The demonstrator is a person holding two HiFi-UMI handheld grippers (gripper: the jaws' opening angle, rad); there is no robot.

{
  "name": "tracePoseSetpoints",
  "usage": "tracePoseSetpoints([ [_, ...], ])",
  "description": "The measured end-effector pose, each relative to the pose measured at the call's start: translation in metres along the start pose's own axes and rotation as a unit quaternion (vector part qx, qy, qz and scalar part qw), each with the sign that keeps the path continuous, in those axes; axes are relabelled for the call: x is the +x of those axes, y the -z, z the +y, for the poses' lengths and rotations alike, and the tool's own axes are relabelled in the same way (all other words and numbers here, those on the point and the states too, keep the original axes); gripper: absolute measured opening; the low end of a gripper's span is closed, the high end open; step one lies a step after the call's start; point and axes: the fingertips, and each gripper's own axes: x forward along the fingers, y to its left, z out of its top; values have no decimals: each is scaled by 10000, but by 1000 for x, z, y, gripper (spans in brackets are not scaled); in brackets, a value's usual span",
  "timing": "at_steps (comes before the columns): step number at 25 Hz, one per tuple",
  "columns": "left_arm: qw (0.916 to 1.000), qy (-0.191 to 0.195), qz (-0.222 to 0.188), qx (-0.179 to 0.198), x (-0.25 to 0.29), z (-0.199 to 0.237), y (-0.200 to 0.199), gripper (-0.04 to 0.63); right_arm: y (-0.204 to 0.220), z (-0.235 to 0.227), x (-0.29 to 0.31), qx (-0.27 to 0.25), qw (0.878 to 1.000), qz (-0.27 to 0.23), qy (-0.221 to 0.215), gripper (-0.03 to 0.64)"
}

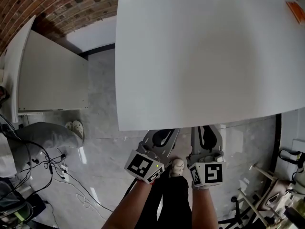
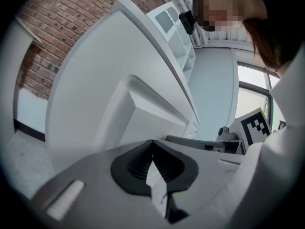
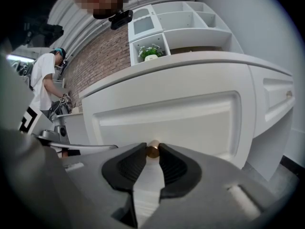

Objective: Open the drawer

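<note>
— So which hand has the drawer?
— The right gripper; its fingers pinch the brass knob, dead ahead under the tabletop; the left gripper hangs alongside, fingers pressed together, empty.

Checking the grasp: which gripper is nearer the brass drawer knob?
Right. The right gripper is closed on the knob; the left gripper, shut and empty, sits alongside, off the knob.
</note>
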Motion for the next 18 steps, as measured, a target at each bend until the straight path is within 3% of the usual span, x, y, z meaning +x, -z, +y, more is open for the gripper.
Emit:
tracePoseSetpoints([
  [8, 9998, 112, 84, 153, -9, -8, 5, 5, 3, 4, -16, 39, 10000, 4, -53, 83],
  [18, 9996, -100, -27, 264, -20, -18, 9, 3, 9, 9, -33, -167, 9997, 33, -200, 80],
])
